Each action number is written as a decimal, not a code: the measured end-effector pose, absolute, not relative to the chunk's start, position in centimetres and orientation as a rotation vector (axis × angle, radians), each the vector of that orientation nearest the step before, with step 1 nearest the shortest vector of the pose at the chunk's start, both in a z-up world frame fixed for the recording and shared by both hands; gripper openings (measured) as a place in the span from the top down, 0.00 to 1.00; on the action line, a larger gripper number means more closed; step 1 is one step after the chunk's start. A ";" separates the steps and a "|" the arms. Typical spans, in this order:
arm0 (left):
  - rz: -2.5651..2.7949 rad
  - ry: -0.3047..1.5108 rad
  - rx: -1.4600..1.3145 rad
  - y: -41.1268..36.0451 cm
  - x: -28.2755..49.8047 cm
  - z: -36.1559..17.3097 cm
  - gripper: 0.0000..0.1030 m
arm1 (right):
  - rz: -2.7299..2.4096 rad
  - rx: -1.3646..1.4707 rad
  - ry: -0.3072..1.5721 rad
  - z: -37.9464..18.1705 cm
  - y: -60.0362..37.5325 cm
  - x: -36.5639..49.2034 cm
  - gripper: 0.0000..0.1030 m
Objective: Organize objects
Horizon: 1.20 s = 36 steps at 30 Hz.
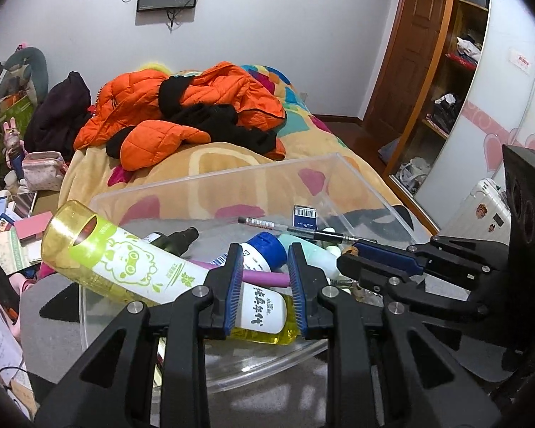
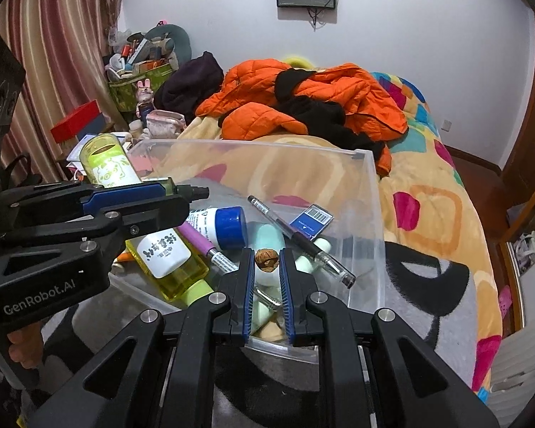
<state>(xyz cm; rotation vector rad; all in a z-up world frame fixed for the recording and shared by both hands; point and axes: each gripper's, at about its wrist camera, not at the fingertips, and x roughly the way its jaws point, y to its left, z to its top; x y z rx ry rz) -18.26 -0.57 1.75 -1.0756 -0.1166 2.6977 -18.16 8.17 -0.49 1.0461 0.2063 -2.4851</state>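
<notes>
Clear bin on bed; left hand-held gripper seemingly clamps yellow bottle; right pinches walnut.

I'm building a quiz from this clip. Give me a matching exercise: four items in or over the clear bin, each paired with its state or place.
Items:
1. walnut
2. yellow bottle
3. pen
4. blue card

States:
a. lies flat beside the pen
b. gripped by the left gripper
c. lies diagonally across other items
d. pinched in the right gripper

Pairs: 1-d, 2-b, 3-c, 4-a
</notes>
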 end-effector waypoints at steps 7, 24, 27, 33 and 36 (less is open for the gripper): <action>2.713 -0.117 -1.042 -0.9 -16.8 2.4 0.77 | -2.482 1.042 0.208 -0.1 8.2 -17.7 0.84; 2.796 -0.142 -0.967 -2.1 -10.8 3.7 0.46 | -2.497 0.858 0.198 3.4 9.6 -11.9 0.48; 2.813 -0.144 -0.951 -2.3 -9.8 3.8 0.39 | -2.505 0.830 0.207 3.8 9.8 -10.8 0.40; 2.859 -0.125 -0.918 -2.2 -7.9 4.2 0.21 | -2.527 0.781 0.184 4.3 10.5 -8.9 0.21; 2.871 -0.123 -0.903 -2.0 -7.2 4.2 0.10 | -2.523 0.777 0.174 4.3 10.7 -8.2 0.20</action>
